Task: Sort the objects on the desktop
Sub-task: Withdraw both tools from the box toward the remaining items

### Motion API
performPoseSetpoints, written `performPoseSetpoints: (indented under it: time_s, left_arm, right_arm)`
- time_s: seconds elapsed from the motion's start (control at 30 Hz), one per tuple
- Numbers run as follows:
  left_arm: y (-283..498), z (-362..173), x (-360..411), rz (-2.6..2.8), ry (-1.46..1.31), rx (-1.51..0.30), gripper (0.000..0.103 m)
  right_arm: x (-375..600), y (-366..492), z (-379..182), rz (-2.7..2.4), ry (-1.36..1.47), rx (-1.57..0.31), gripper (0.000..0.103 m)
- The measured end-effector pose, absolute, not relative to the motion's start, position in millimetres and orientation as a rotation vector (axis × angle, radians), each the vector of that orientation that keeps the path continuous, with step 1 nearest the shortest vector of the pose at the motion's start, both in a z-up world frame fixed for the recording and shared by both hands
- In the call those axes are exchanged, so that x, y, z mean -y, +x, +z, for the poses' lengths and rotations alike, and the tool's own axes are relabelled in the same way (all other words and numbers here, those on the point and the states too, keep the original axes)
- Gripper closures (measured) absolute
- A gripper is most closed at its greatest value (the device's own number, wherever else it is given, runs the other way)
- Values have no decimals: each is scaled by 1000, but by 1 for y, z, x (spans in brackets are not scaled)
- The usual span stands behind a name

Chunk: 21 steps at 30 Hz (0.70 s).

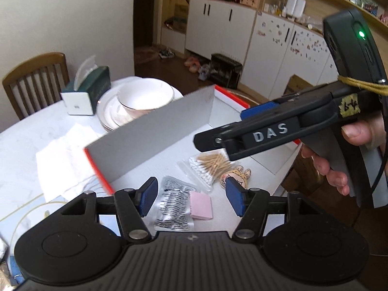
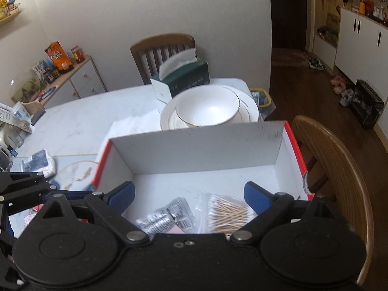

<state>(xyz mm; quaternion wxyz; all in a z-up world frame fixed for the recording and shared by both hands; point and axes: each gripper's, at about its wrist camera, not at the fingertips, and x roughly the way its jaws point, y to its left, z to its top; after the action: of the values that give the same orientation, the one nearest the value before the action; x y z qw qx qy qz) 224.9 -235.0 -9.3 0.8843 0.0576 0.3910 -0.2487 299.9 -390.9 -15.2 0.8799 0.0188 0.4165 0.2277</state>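
While a stack of white bowls (image 2: 208, 111) and a green tissue box (image 2: 184, 77) crowded the worktop (image 2: 80, 123) behind it, the red-edged box (image 1: 150, 131) raised its tall grey wall between them and both claws. The left claw (image 1: 191, 198) hung spread over a foil packet (image 1: 173, 206) and pink eraser (image 1: 201, 206) lying inside the box (cotton swabs (image 2: 228, 213) beside them). The right claw (image 2: 189, 196), also spread and empty, hovered above the swabs.
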Motion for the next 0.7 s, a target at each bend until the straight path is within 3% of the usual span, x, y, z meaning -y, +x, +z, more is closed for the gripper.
performPoseSetpoints:
  time_s: [0.7]
  left_arm:
    - [172, 6, 126, -418, 21, -733, 24]
  right_arm:
    - [332, 241, 11, 520, 93, -758, 1]
